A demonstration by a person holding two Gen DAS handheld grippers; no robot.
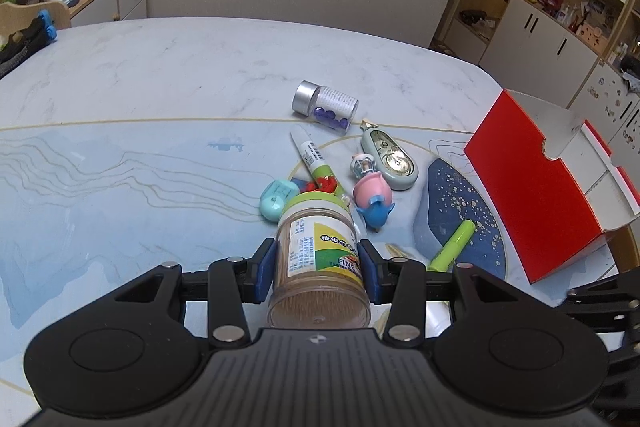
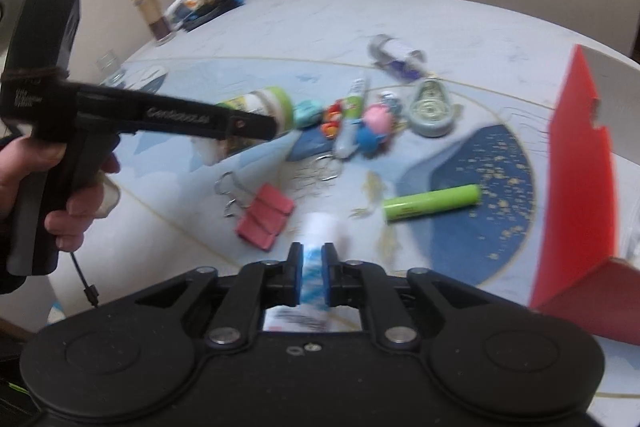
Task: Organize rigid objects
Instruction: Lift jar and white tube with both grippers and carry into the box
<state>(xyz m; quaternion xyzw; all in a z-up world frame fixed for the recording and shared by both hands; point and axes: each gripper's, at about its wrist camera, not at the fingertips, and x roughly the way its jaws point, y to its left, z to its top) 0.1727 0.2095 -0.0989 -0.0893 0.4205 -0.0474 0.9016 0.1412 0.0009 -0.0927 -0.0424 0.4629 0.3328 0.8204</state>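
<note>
My left gripper (image 1: 318, 269) clamps a clear toothpick jar (image 1: 318, 263) with a green lid, its 2 blue pads pressed against the jar's sides; the jar lies along the fingers, lid pointing away, raised above the table (image 1: 140, 75). My right gripper (image 2: 313, 277) pinches a small white-and-blue tube (image 2: 314, 259), jaws nearly together on it, the tube's white end projecting forward. Beyond the jar, a cluster rests on the table: a teal case (image 1: 276, 201), a white-and-green tube (image 1: 316, 163), a pink-and-blue figurine (image 1: 374, 197), a grey-green tape dispenser (image 1: 394, 159), and, farther off, a glass vial (image 1: 326, 105) on its side holding purple pieces. A green marker (image 1: 454, 245) lies to the right on a dark blue patch. Pink binder clips (image 2: 264, 217) sit near the right gripper. A red box (image 1: 532, 187) stands open at the right edge. My hand (image 2: 48, 183) grips the left gripper's handle.
</note>
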